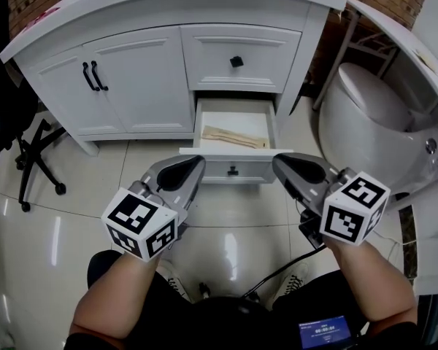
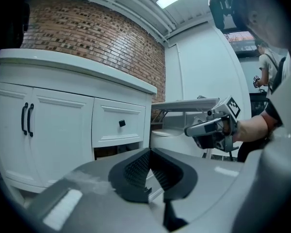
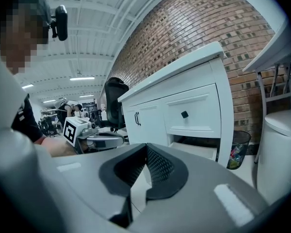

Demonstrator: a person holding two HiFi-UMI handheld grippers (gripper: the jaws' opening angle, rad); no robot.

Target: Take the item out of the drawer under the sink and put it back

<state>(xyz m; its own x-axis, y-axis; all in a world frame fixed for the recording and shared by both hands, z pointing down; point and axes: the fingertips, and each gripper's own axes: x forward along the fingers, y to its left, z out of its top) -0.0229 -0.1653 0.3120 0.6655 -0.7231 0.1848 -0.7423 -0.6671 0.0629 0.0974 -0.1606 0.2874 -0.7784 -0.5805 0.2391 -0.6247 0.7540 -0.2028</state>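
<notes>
The lower drawer [image 1: 233, 168] of the white sink cabinet stands pulled out. Inside it lies a flat tan item [image 1: 234, 137], untouched. My left gripper [image 1: 198, 161] hovers just before the drawer's front at its left, jaws shut and empty. To the right of the drawer front, my right gripper [image 1: 278, 160] is shut with nothing in it. In the left gripper view the shut pads [image 2: 138, 169] point toward the cabinet, and the right gripper [image 2: 211, 130] shows beside them. The right gripper view shows the open drawer [image 3: 199, 150] past its own shut pads [image 3: 157, 166].
Above the open drawer is a shut drawer with a black knob [image 1: 236, 61]. Two cabinet doors with black handles [image 1: 93, 76] lie to the left. A white toilet [image 1: 365, 119] stands at the right, an office chair [image 1: 29, 152] at the left, a waste bin [image 3: 238, 149] beside the cabinet.
</notes>
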